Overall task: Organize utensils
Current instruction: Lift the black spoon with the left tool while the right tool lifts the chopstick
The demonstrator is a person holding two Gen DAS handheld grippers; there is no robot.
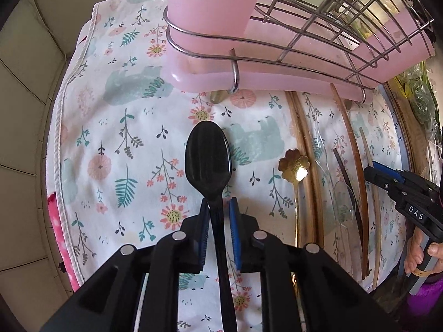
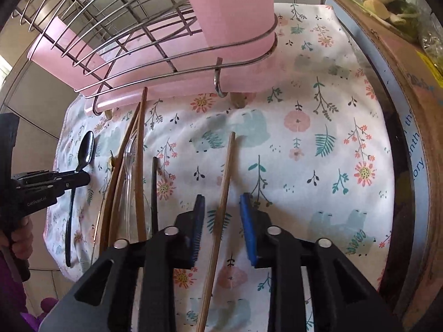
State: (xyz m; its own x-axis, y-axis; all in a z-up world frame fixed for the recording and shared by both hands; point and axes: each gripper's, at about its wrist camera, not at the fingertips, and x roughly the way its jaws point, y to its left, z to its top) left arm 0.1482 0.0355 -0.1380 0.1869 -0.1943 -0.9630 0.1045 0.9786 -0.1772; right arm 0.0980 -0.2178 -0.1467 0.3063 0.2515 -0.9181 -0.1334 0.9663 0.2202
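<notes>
**Utensils on floral cloth**

Left tongs (image 1: 218, 207) straddle the black plastic spoon (image 1: 209, 156), pads slightly apart from its handle. Right tongs (image 2: 223, 203) stand spread around a loose wooden chopstick (image 2: 225, 182). Both utensils lie on the cloth (image 1: 124, 144).

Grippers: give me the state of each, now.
Left gripper: open, fingers astride the black spoon, not pressing.
Right gripper: open, a wooden chopstick between its fingers.

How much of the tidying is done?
Hardly any: no utensil shows in the wire rack. The left tool straddles the black spoon, the right tool a wooden chopstick. The gold spoon and other chopsticks lie on the cloth.
</notes>
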